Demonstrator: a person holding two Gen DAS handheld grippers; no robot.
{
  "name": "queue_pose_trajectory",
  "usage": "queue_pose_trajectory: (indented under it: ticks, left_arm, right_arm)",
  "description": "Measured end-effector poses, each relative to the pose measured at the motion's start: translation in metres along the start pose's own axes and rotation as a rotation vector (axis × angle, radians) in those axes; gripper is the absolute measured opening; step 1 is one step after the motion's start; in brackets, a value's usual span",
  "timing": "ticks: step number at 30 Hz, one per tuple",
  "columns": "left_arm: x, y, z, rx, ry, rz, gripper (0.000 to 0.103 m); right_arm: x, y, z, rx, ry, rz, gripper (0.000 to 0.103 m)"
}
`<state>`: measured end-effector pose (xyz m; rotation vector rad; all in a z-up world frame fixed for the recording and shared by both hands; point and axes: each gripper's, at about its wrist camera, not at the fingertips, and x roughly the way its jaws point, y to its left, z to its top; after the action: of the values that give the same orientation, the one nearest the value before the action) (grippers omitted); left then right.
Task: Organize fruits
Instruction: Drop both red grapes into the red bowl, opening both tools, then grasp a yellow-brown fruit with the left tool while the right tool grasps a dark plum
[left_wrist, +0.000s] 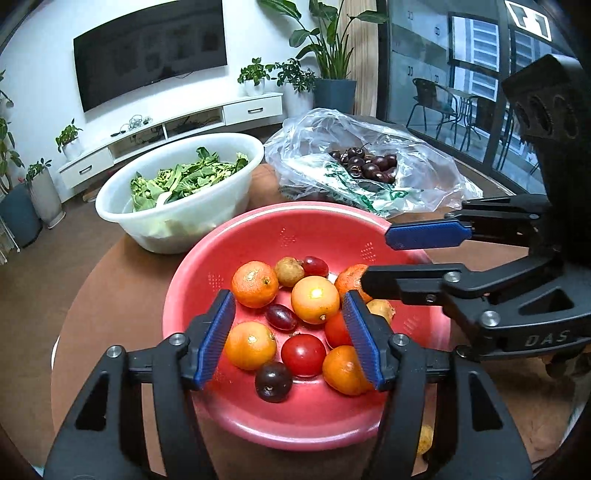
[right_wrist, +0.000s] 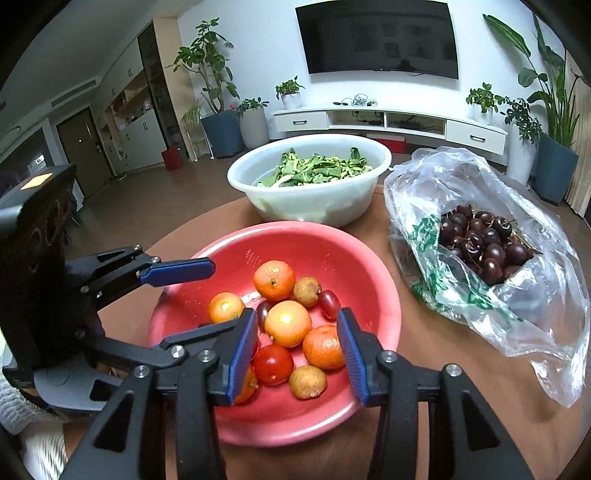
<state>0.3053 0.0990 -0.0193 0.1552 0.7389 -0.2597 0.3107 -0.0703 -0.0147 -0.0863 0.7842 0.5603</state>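
Both tongs (left_wrist: 290, 338) (right_wrist: 297, 356) gape above round brown table (right_wrist: 424, 350) in living room.

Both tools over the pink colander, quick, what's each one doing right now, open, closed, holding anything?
Left tool: open, holding nothing, above the fruit in the pink colander.
Right tool: open, holding nothing, also above the fruit.

Bright, even indoor light, glare spots on the oranges (left_wrist: 315, 299), sharp centre, fisheye-bent dark edges.

fruit colander (right_wrist: 384, 295) sits nearest on the table (right_wrist: 424, 369), greens basin (right_wrist: 332, 206) behind, cherry bag (right_wrist: 517, 314) right.
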Motion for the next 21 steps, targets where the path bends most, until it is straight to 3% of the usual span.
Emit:
queue_pose_trajectory:
  ticks: [14,21]
  left_arm:
    - [-0.055,-0.014,-0.019,-0.016,-0.067,0.015,0.059]
    - [-0.093,-0.024,-0.042,-0.032,-0.103,0.032,0.059]
  right_arm:
    - [-0.057,0.026,-0.042,-0.044,-0.037,0.015,0.050]
    - [-0.057,0.055,-0.092,-0.121,0.052,0.052,0.053]
